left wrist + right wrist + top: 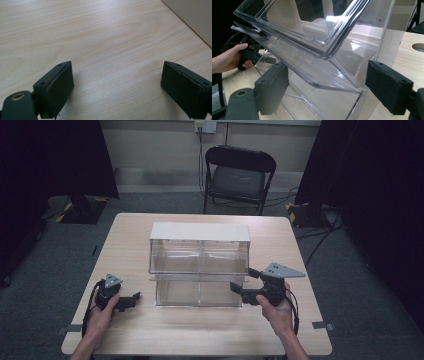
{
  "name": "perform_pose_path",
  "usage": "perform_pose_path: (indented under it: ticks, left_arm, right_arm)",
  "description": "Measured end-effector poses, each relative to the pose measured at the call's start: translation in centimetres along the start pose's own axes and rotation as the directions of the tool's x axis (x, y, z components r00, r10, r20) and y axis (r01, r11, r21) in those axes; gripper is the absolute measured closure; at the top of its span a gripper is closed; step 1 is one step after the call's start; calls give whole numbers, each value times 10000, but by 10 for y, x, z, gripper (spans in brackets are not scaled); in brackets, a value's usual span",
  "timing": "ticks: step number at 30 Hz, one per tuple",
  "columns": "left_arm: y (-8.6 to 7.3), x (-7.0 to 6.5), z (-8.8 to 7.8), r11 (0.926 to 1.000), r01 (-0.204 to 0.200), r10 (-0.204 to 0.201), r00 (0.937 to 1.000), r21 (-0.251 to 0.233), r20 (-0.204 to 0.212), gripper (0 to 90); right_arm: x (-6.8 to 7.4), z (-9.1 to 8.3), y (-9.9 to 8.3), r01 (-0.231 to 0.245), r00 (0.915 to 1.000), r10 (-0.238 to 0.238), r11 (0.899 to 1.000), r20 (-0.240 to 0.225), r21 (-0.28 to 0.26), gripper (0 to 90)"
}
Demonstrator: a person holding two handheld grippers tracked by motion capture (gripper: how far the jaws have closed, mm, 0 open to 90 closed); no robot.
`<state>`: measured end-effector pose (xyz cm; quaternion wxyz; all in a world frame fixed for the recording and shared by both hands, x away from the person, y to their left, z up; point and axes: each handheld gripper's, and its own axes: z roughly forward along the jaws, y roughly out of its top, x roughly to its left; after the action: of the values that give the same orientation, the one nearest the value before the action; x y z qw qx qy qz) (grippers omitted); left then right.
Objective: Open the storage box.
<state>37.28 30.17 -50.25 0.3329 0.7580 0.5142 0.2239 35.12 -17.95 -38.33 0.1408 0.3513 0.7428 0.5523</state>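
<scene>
the clear two-tier bin rack [199, 265] stands at the middle of the table [140, 330], white back panel to the rear, its four compartments empty as far as can be judged. the right gripper [239, 291] sits just at the rack's lower right front corner, jaws apart, nothing between them but the corner of the lower bin ahead. the left gripper [131, 300] rests near the rack's lower left corner, a gap between, jaws likewise apart and empty. judgement: work is at the approach stage; no grasp is made, and any pulling, tilting or moving of a bin is still to do.

the right gripper view gives what the high view cannot: the upper bin's [317, 37] sloping lip hangs above and ahead of the jaws, the lower bin's [332, 100] floor between them. the left gripper view [117, 85] records bare wood between its jaws, the white panel [192, 17] at far upper right. the high view alone shows a folding chair [239, 175] beyond.
</scene>
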Motion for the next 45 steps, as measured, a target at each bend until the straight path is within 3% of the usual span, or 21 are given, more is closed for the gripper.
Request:
perform_pose_path:
  ticks: [19, 45]
  left_arm:
    - [0, 0, 0, 10000, -4, 4, 10000, 3, -1, 106]
    - [0, 0, 0, 10000, -38, 38, 10000, 4, -18, 107]
  right_arm:
    - [-2, 3, 6, 94, 9999, -91, 9996, -130, 273, 170]
    - [-4, 3, 4, -68, 9998, 71, 9998, -196, 182, 177]
